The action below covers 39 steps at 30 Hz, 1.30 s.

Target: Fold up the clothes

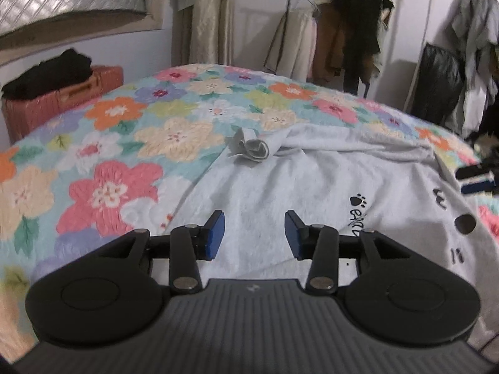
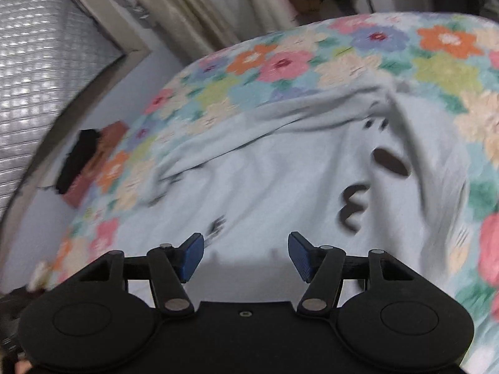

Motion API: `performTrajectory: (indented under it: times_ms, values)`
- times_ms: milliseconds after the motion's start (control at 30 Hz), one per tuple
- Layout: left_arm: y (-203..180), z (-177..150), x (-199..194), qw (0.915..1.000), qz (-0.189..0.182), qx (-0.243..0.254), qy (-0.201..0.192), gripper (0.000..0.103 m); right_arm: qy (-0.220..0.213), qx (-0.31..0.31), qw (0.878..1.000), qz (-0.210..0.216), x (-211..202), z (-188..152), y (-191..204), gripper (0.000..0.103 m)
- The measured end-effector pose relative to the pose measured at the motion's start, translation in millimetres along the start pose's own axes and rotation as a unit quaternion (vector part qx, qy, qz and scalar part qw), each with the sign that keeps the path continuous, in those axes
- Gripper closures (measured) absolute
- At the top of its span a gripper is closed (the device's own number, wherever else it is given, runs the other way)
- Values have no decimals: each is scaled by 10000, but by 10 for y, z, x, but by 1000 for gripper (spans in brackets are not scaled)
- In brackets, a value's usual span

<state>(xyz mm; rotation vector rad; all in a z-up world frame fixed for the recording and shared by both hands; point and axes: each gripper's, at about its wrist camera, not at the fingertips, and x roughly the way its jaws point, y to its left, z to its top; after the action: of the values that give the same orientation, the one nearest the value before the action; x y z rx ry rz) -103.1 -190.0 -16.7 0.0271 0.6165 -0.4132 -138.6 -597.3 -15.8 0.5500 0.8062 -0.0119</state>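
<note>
A light grey sweatshirt (image 1: 312, 180) with black paw and letter prints lies spread on the flowered bedspread (image 1: 124, 143). Its sleeve cuff (image 1: 249, 148) lies crumpled at the far left edge of the garment. My left gripper (image 1: 255, 233) hovers just above the grey cloth, open, with nothing between its blue pads (image 1: 215, 233). In the blurred, tilted right wrist view the same sweatshirt (image 2: 280, 171) shows a fold along its right side. My right gripper (image 2: 246, 257) stands open over it, jaws wide apart and empty.
A pink suitcase (image 1: 62, 99) with black clothes on top stands left of the bed. Clothes racks (image 1: 336, 37) with hanging garments line the far wall and right side. A dark striped item (image 1: 475, 179) lies at the bed's right edge. Curtains (image 1: 209, 15) hang behind.
</note>
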Motion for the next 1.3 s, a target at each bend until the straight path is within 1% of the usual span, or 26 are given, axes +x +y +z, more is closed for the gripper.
performTrajectory:
  times_ms: [67,133,200,233,300,333,367,400,500,567,600,633,700,767,833,867,900,933,967,1000,1067,1100,1133,1167,1233,1300]
  values:
    - [-60,73,114,9998,-49,184,30,59,-97,-33,9998,-181,23,96,-69,38]
    - [-124,190,271,9991,-206,351,108,59,-108,-55,9998,-158,27,235,-159,38]
    - [-197,345,468,9978,-336,532,218,57,-265,-150,9993,-203,-11,429,-295,38]
    - [-233,421,568,9968,-382,640,269,56,-450,-133,9984,-312,-61,522,-385,38]
    - [-316,582,794,9939,-407,955,379,52,-786,89,9957,-478,-147,694,-612,38]
    - [-358,661,910,9920,-382,1139,395,49,-932,295,9938,-533,-183,772,-777,38]
    - [-405,742,1037,9897,-330,1340,390,48,-999,474,9923,-556,-193,829,-926,37]
    - [-438,803,1138,9875,-264,1511,366,45,-997,588,9917,-560,-186,868,-1062,37]
    - [-519,949,1386,9810,-179,1930,-19,44,-982,629,9909,-666,-124,887,-1348,36]
    - [-576,1027,1507,9801,-208,1968,-137,43,-1017,695,9896,-743,-57,834,-1517,33]
    - [-604,1064,1565,9798,-227,1976,-189,37,-1035,741,9889,-761,-16,806,-1603,33]
    - [-626,1096,1639,9807,-333,1923,-153,29,-1003,767,9893,-736,40,809,-1675,33]
    - [-681,1117,1812,9808,-501,1886,-38,25,-858,830,9897,-785,191,795,-1825,33]
    - [-732,1116,1986,9794,-564,1938,39,25,-879,1042,9868,-871,275,760,-1957,32]
    - [-771,1114,2151,9778,-521,2029,30,25,-892,1346,9846,-677,338,731,-2097,32]
    - [-788,1113,2230,9771,-456,2078,-3,26,-867,1543,9833,-427,394,709,-2177,32]
    - [-832,1104,2297,9742,-282,2238,16,53,-843,1656,9825,-128,443,684,-2221,37]
    - [-882,1092,2361,9703,-87,2417,46,98,-803,1634,9832,123,480,664,-2219,47]
    - [-931,1081,2425,9656,109,2595,76,99,-852,1481,9848,321,494,658,-2158,87]
    - [-964,1078,2444,9627,168,2699,64,100,-903,1324,9858,511,507,653,-2096,91]
    - [-1013,1089,2423,9581,231,2855,-59,100,-1176,681,9903,304,428,689,-1830,91]
    - [-1028,1110,2407,9556,312,2926,-135,100,-1308,428,9903,174,370,710,-1709,92]
    - [-1021,1151,2385,9554,397,2917,-224,100,-1431,282,9893,93,310,722,-1625,92]
    - [-1009,1196,2362,9555,483,2893,-313,100,-1590,95,9872,-86,222,732,-1530,92]
    - [-944,1339,2307,9595,706,2663,-581,100,-1906,-280,9803,-446,46,751,-1339,93]
    - [-880,1475,2212,9598,963,2450,-969,100,-2208,-848,9667,-974,-134,745,-1111,94]
